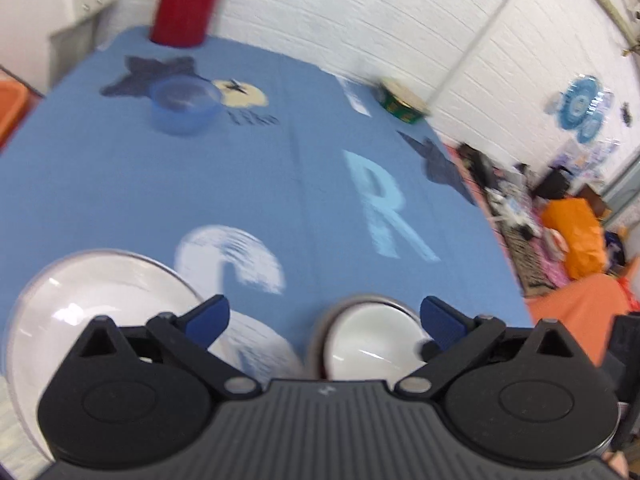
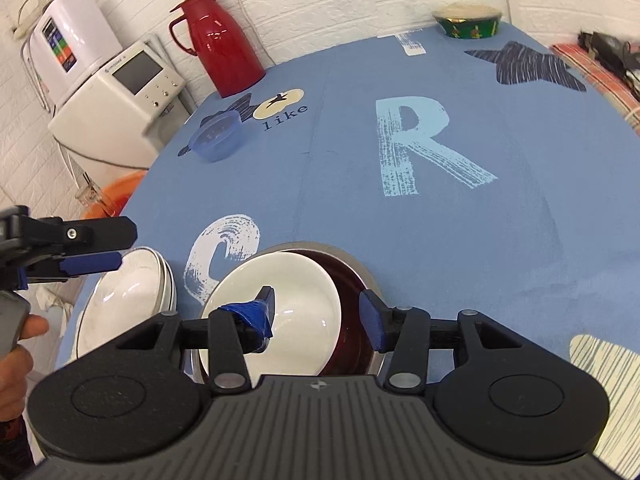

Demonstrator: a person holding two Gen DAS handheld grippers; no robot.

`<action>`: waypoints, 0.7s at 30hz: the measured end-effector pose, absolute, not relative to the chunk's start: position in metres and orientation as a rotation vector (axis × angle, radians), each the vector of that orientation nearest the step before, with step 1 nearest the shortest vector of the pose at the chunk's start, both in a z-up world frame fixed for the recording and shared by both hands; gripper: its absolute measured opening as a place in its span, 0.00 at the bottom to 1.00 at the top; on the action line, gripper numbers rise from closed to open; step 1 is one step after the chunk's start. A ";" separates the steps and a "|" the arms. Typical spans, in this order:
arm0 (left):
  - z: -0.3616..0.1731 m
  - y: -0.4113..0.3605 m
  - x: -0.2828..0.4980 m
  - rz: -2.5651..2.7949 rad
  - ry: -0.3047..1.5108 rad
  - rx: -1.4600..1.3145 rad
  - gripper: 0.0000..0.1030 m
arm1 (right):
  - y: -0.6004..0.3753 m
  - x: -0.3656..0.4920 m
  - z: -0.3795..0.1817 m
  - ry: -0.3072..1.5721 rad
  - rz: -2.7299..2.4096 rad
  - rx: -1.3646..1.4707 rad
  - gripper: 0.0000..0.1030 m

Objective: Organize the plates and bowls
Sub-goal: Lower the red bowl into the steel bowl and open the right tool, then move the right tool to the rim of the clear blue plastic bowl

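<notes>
— Where's the open room on the tabletop (image 2: 500,240)?

— Most of the blue cloth is bare: the whole middle around the big printed R and out to the right edge. The crockery is crowded at the near left corner, close to the near edge.

— And what sits along the far side?

— One red thermos jug (image 2: 218,42) at the far left edge against the brick wall, one small blue plastic bowl (image 2: 218,138) just in front of it, and one green patterned bowl (image 2: 468,20) at the far right edge. All three are well apart from the near group.

— Count the near group for me.

— One white bowl (image 2: 276,308) lying tilted inside one dark red, metal-rimmed bowl (image 2: 352,280). Just to its left, a stack of white plates (image 2: 128,300); I see at least two rims, but cannot tell the exact number.

— The grippers?

— The right gripper (image 2: 318,314) hangs over the nested pair, its fingers apart, one finger over the white bowl and the other over the red bowl's inside; whether they touch is unclear. The left gripper (image 1: 324,322) has its fingers spread wide and holds nothing; in the right wrist view it hovers above the plate stack's left side, with the person's hand (image 2: 16,356) behind it.
</notes>
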State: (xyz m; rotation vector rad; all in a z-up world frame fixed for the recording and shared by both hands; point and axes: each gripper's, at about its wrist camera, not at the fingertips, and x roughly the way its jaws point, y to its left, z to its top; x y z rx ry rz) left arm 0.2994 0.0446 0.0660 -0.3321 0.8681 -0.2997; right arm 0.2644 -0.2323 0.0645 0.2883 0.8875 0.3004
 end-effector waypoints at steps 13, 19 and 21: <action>0.057 0.100 0.355 -0.149 0.846 -0.296 0.97 | -0.196 0.345 0.081 0.919 0.273 0.225 0.33; 0.051 0.114 0.398 -0.136 0.862 -0.288 0.98 | -0.157 0.404 0.079 0.961 0.325 0.162 0.34; 0.047 0.121 0.413 -0.125 0.875 -0.287 0.98 | -0.143 0.421 0.076 0.977 0.354 0.147 0.34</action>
